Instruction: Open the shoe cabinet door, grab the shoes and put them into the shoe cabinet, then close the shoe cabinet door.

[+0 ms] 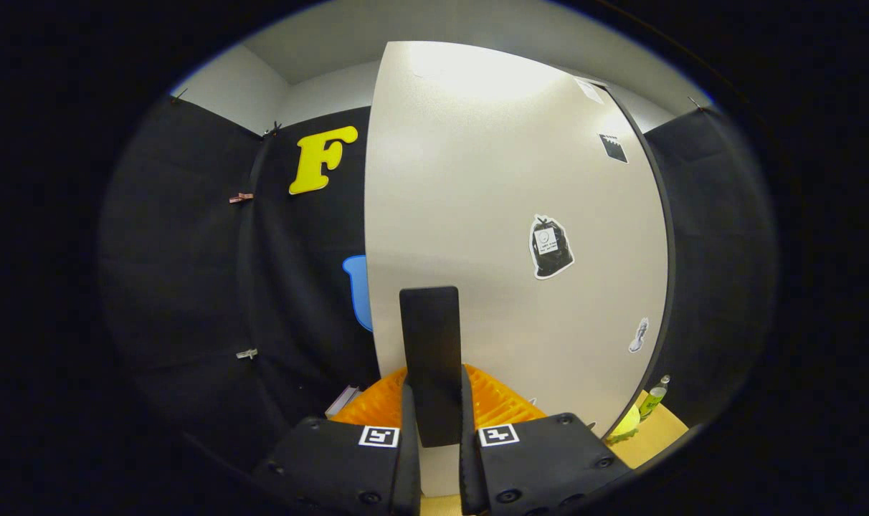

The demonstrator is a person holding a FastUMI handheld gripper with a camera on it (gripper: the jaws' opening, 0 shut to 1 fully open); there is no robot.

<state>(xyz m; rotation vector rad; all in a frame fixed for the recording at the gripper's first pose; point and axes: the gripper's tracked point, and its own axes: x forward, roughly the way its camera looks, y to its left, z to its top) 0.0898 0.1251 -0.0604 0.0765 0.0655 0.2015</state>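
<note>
The gripper [434, 423] had its two fingers drawn in close on a dark upright handle [429, 358], one finger pressing each side of its lower part, so the jaws stood narrow and clamped on it. The handle was a flat vertical bar that rose above the fingers and sat against the front of the shoe cabinet door [492, 215]. The door was a pale, smooth panel directly ahead of the fingers, with a dark edge strip down its far side. On its face were a black bag-shaped sticker [550, 247], a small dark square sticker [613, 147] higher up, and a small pale sticker [639, 335] lower down near the edge strip. Behind the fingers and low against the door, an orange ribbed object [499, 401] showed on both sides of the handle. Beyond the door's edge, on a wooden surface [653, 437], stood a small green bottle [654, 398] beside a yellow-green item [624, 424]. Whether the door was fully closed or slightly ajar could not be told.
</note>
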